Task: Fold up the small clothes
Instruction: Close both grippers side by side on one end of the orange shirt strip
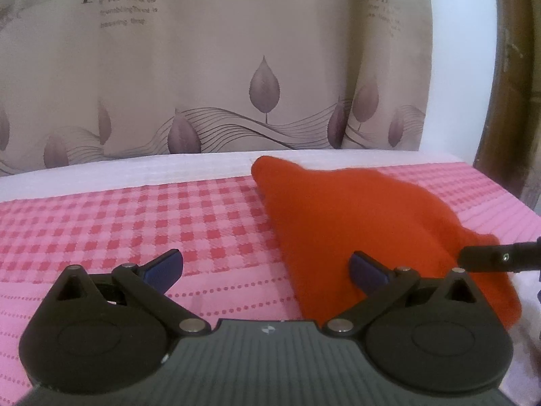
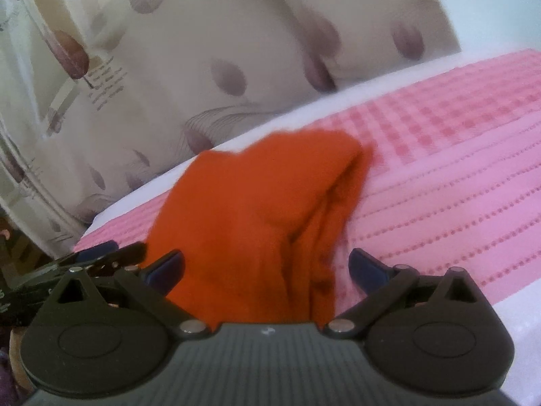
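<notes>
Left wrist view first: the left gripper (image 1: 265, 269) hangs low over a pink checked cloth (image 1: 135, 216), its jaws spread wide with nothing between them, one blue pad over bare cloth and the other just at the near edge of the garment (image 1: 355, 223). That garment, one orange piece, lies to the right on the cloth, bunched and partly doubled over itself, with its far tip reaching the white strip by the curtain (image 1: 216, 67). At the far right, part of the right gripper (image 1: 490, 253) pokes in at the garment's right edge. From the right wrist view, the right gripper (image 2: 267, 267) also has its jaws spread, the garment (image 2: 257, 209) rising in soft folds between and beyond them, not pinched. It looks light, limp and a little fuzzy, so it should drape and sag when lifted and not slip much; corners or a hem edge seem the best holds, taking a single layer, though the blur makes layers hard to separate. Count: one garment, two grippers, one cloth, one curtain.
</notes>
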Available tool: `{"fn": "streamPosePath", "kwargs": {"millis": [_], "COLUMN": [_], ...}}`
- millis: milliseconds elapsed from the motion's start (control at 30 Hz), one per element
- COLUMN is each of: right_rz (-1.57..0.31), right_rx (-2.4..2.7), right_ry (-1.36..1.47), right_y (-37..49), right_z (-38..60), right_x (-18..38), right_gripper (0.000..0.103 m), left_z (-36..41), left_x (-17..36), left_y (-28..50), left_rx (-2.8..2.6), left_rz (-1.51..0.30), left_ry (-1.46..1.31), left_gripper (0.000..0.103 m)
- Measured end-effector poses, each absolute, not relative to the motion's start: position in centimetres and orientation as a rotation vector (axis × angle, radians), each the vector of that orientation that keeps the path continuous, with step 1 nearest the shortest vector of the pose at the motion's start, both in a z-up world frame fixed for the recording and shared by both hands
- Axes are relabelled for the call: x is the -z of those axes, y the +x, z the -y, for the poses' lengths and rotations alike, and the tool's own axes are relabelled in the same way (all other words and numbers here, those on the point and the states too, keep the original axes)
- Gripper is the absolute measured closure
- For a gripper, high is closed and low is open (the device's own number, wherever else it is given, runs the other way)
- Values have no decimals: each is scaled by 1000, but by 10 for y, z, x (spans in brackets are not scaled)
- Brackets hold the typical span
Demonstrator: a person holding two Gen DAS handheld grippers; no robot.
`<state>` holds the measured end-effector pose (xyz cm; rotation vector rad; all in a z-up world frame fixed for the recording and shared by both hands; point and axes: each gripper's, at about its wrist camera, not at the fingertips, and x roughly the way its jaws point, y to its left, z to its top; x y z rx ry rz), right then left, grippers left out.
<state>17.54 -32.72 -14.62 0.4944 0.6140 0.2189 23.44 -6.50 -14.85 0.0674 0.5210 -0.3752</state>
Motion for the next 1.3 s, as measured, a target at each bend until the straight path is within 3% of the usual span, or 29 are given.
{"fn": "streamPosePath", "kwargs": {"millis": [700,1000,1133,1300], "right_rz": [-633,-646,-659,-678], "right_rx": [-346,-455,-500,-561], "right_ry": [483,617,612,629], "right_y": [193,213,224,236], "right_z": [335,355,355,358], "right_x": [149,155,156,157], "right_gripper": [0,7,7,8], "left_z": [67,55,55,47], "left_x": [158,169,172,184], "left_y": [264,285,296,316], "left_rx": [531,671,758,832], "left_rz": [-621,-711,-756,-815], "left_ry": [-22,-191,-285,-449], "left_gripper": [0,12,33,39]}}
